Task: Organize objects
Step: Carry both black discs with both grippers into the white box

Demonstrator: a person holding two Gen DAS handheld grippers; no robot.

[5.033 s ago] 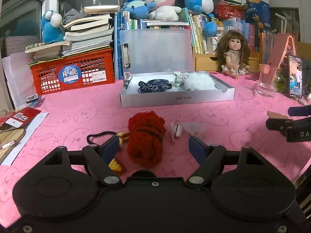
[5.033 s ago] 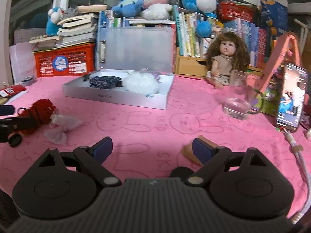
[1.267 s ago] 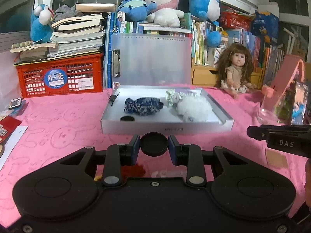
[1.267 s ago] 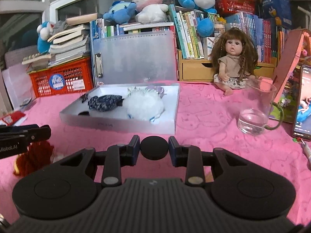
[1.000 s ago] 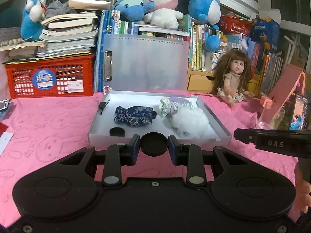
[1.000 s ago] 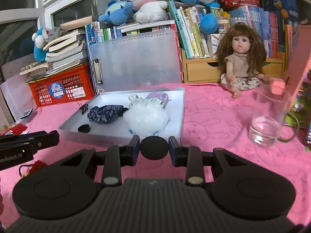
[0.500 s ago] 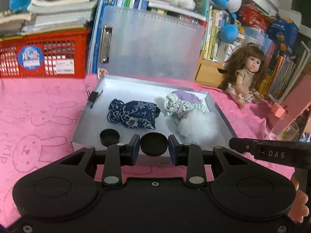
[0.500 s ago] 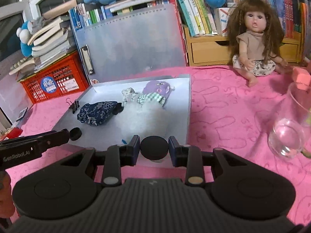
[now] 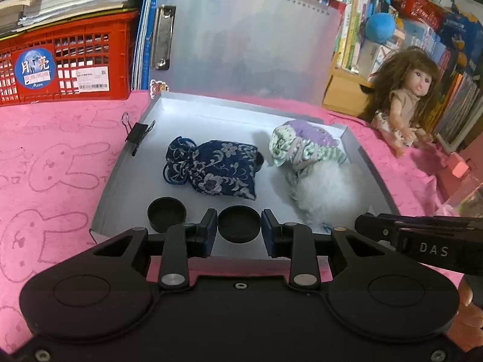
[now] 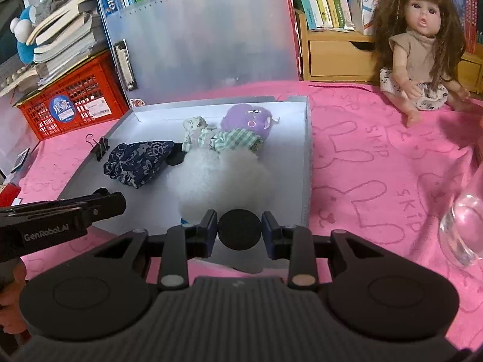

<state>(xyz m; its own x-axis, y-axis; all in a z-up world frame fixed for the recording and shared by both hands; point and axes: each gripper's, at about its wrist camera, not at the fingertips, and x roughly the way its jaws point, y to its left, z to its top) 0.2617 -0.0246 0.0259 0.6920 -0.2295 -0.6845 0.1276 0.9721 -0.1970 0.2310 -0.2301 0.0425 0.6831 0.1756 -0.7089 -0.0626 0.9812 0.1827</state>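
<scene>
**A:** Start at your own tools. Your left gripper [image 9: 239, 231] is clamped on a small black disc [image 9: 239, 223], a shallow round cap with a raised rim, and it hangs over the near edge of the grey tray [image 9: 375, 181]. Your right gripper [image 10: 239, 233] pinches a second black disc [image 10: 239, 233], flat and matte, over the tray's near right corner.

**B:** So how much of the sorting would you call done?

**A:** A good part, I'd judge. Inside the tray you already have one more black cap [image 9: 166, 213] lying flat near the front left, a navy drawstring pouch [image 9: 211, 169] of patterned cloth, a green-checked fabric bundle [image 9: 305, 150], a purple plush toy [image 10: 246, 117] and a white fluffy ball [image 10: 217, 178] (soft, shapeless, no clear edge). A black binder clip [image 9: 137, 134] sits on the tray's left rim.

**B:** And what's left?

**A:** Your two discs are not yet set down. They're rigid and light, so they should drop flat on the smooth tray floor; the bare patch beside the lying cap looks the easiest spot. The doll [image 10: 422, 42], the glass [image 10: 465, 220] and the red crate [image 9: 60, 63] stand outside on the pink rabbit-print cloth [image 9: 54, 157]; I can't tell whether they belong to the job.
</scene>
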